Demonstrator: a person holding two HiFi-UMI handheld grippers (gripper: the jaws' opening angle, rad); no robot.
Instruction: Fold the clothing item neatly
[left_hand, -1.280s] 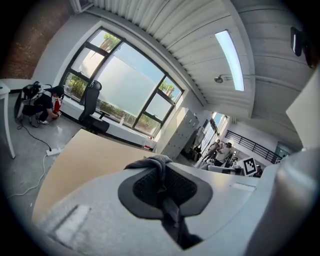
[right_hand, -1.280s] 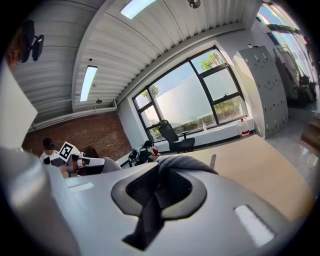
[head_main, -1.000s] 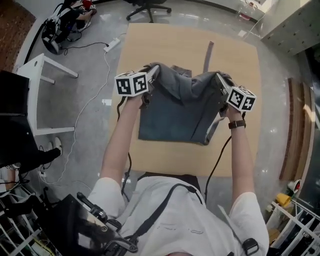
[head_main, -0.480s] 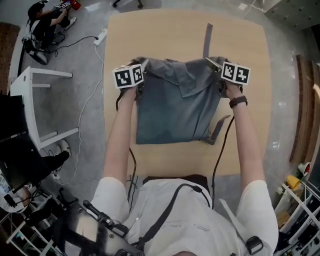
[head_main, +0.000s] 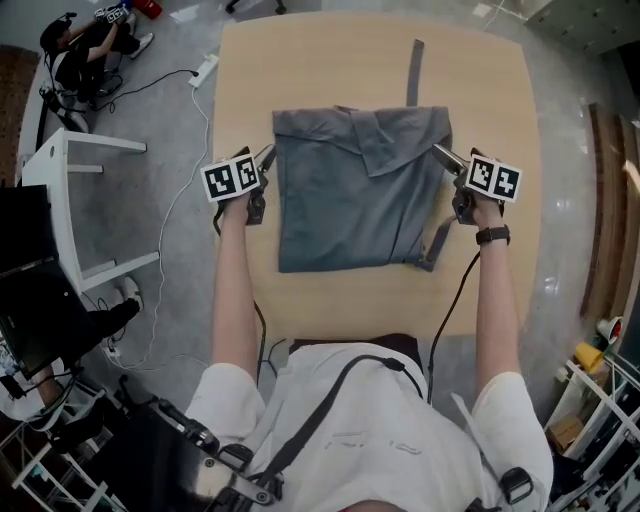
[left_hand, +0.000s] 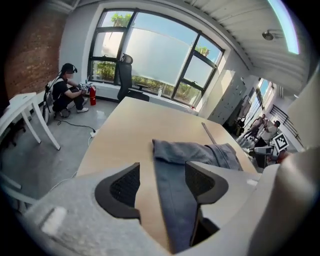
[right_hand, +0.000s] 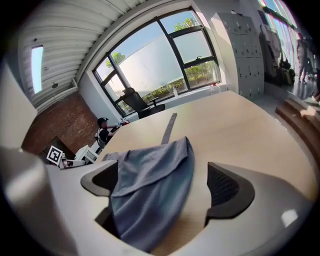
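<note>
Garment (head_main: 350, 195), grey, folded to a rough rectangle, lying flat on the middle of the pale wooden table (head_main: 300, 60). A loose flap crosses its upper right part. One grey strap (head_main: 414, 72) runs from the far edge of the garment toward the far side of the table; a second strap end (head_main: 436, 246) shows at the near right corner.

Your left gripper (head_main: 263, 158) sits at the garment's left edge, near the far corner. Its jaws have just been opening and now stand released. In the left gripper view the gripper (left_hand: 162, 185) has the cloth's edge (left_hand: 172, 200) and bare wood between its pads, and neither pad presses on the fabric.

Your right gripper (head_main: 445, 157) sits at the garment's right edge, opposite the left one. Its jaws have likewise just been opening and are spread wide. In the right gripper view the gripper (right_hand: 165, 187) has a fold of the cloth (right_hand: 150, 175) between its pads, closer to the pad on that view's left, with wood showing on the other side; nothing is grasped.

A white side table (head_main: 70, 150) stands on the floor to your left. Beyond it, a person (head_main: 85, 40) sits on the floor.
</note>
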